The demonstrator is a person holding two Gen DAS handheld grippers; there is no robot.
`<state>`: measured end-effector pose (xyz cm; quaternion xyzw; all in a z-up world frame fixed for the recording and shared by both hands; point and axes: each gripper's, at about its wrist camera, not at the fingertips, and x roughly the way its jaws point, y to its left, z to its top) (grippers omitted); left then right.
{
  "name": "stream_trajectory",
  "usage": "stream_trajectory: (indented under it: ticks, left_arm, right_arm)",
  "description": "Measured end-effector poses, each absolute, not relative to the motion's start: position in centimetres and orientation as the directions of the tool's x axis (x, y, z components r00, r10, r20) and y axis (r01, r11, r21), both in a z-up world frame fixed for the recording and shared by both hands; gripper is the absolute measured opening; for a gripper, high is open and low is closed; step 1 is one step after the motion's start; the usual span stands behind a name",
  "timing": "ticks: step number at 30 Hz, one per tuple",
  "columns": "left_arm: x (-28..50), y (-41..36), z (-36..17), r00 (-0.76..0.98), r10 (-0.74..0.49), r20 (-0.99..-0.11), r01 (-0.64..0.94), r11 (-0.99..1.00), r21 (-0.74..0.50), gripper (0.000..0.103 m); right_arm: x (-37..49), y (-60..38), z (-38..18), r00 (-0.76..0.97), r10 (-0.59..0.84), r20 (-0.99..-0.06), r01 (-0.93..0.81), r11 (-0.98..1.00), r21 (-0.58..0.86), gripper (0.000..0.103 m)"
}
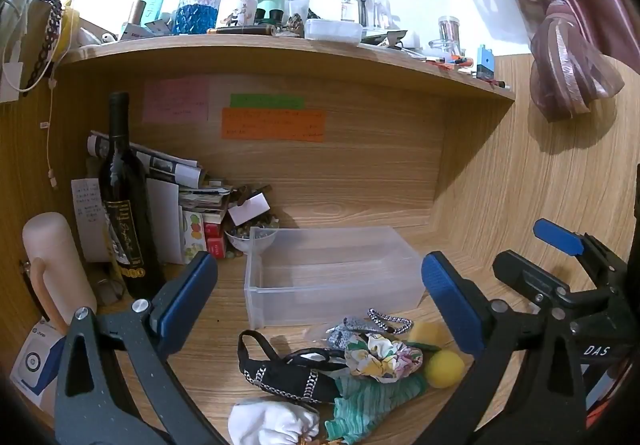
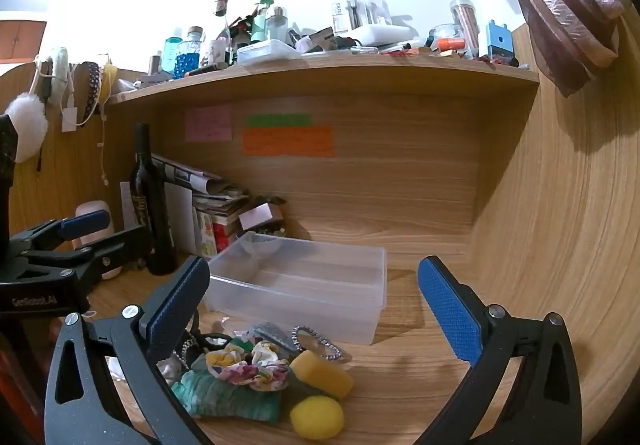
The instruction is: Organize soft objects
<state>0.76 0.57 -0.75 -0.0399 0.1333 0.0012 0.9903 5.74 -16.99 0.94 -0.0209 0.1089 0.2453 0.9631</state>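
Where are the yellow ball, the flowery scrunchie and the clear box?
yellow ball [image 2: 316, 417], right wrist view, middle of its round top.
flowery scrunchie [image 1: 384, 357], left wrist view, its bunched fabric.
clear box [image 1: 332, 303], left wrist view, its front wall.

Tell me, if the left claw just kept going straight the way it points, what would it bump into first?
Probably the clear plastic bin: it sits dead ahead of the open left claw, which seems to point over the soft pile, though depth is hard to judge.

Translucent plastic bin [image 1: 336, 277], matt woodgrain desk [image 1: 224, 309], glossy glass bottle [image 1: 122, 205].
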Motion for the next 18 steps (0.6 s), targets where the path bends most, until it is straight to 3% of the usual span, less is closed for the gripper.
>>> stream_trajectory:
  ticks: [18]
  left_arm:
    - [0.5, -0.5, -0.3, 0.969, -0.011, -0.247, 0.001, 0.999, -0.043, 0.103]
  right_arm:
    - [5.7, -17.1, 0.9, 0.847, 0.485, -0.220, -0.488, 0.872, 0.044, 0.103]
